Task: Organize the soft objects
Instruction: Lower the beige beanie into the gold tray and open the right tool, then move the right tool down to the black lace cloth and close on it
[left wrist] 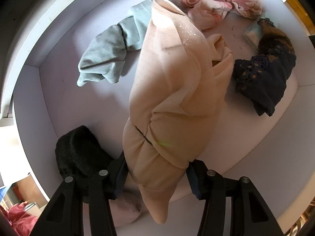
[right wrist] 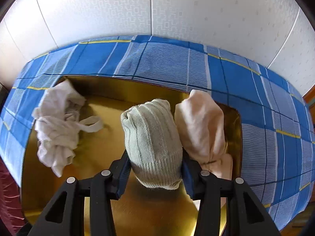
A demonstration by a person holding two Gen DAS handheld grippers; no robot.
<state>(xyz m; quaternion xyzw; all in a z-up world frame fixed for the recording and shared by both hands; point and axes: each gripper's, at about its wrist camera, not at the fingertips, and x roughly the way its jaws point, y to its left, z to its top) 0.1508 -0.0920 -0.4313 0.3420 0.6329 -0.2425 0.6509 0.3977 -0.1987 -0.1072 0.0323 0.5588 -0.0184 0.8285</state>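
In the left wrist view my left gripper (left wrist: 157, 177) points down into a white drawer (left wrist: 25, 98) and is shut on a long peach garment (left wrist: 173, 90), pinching its bunched lower part between both pads. In the right wrist view my right gripper (right wrist: 156, 169) is shut on a rolled grey-green knit sock (right wrist: 153, 137) above a gold-lined box (right wrist: 102, 153). A rolled peach cloth (right wrist: 200, 125) stands in the box just right of the sock. A crumpled white cloth (right wrist: 57, 125) lies at the box's left side.
The drawer also holds a grey-green cloth (left wrist: 110, 53), a pink-and-white bundle (left wrist: 212, 4), a dark lace garment (left wrist: 263, 78) and a black fuzzy item (left wrist: 78, 153). A blue checked sheet (right wrist: 167, 59) surrounds the gold box, with a white wall behind.
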